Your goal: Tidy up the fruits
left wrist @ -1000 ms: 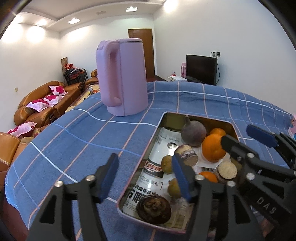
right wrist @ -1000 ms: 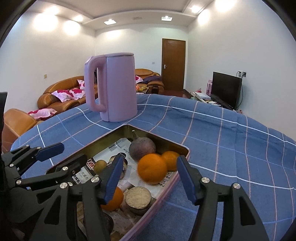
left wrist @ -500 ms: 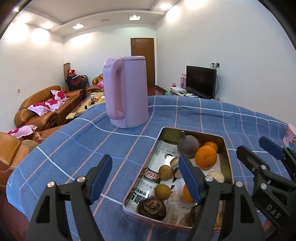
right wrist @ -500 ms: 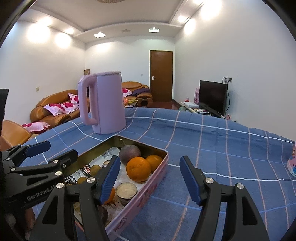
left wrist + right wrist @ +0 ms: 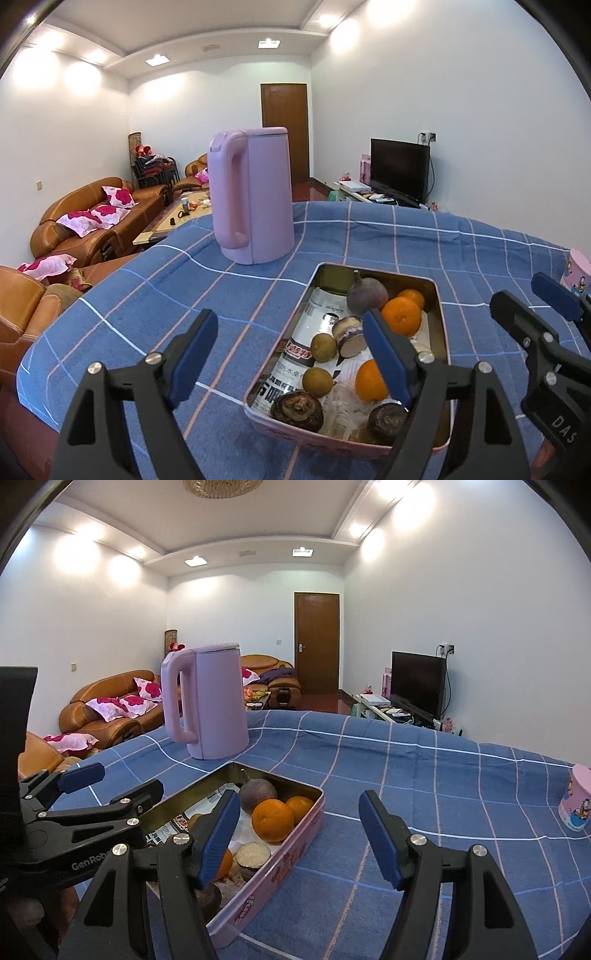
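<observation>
**Both grippers empty above a filled tin**

Left gripper hangs with jaws spread wide, having just been opening, nothing between them; right gripper is likewise parted and empty. Fruits lie in the pink tin, just ahead and right of the left gripper, left of the right one. Judging by this, the sorting looks near done; any next move needs a fresh target. Its long axis runs away from the grippers toward the lilac kettle

Fruits in tin, kettle behind.
</observation>
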`<state>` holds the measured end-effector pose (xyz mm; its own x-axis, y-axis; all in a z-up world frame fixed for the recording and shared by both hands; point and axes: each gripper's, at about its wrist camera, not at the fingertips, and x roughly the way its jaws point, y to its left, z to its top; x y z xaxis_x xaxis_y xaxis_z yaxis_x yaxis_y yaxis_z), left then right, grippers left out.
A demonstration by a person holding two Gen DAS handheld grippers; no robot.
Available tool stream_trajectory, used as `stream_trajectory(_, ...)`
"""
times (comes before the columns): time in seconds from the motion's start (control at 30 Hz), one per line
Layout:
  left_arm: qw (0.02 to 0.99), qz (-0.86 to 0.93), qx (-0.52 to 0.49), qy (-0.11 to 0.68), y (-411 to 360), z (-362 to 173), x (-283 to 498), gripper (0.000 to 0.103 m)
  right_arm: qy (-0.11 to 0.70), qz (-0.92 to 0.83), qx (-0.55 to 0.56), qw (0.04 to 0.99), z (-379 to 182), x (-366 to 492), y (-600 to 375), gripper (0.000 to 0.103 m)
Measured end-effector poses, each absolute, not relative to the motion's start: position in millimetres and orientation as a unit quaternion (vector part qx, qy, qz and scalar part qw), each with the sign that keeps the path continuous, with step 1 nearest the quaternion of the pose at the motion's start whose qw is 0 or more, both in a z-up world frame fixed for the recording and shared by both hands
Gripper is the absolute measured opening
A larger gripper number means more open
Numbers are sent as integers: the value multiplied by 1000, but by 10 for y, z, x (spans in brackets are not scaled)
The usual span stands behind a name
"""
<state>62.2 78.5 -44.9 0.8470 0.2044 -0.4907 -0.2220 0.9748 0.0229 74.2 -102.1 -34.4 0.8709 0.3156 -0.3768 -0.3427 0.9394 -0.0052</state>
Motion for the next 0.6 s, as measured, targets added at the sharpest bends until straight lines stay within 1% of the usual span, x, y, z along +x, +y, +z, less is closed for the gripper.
stream_trajectory(0.4, 962, 106, -12, 251, 722, -409, 577, 83, 177, 163, -34, 970, -279, 645, -1077, 69)
stream_trajectory(0.43, 962, 105, -12, 250, 719, -408, 576, 84, 177, 162, -33, 970, -278, 643, -1084, 69)
stream_trajectory(0.47, 962, 106, -11, 249, 713, -405, 573, 89, 177, 161, -32, 971, -275, 640, -1092, 69)
stream_trajectory(0.53, 963, 108, -9, 246, 702, -391, 556, 94, 176, 160, -30, 971, -264, 616, -1114, 69)
stream_trajectory(0.6, 964, 108, -7, 243, 678, -377, 544, 94, 173, 160, -30, 971, -252, 602, -1124, 69)
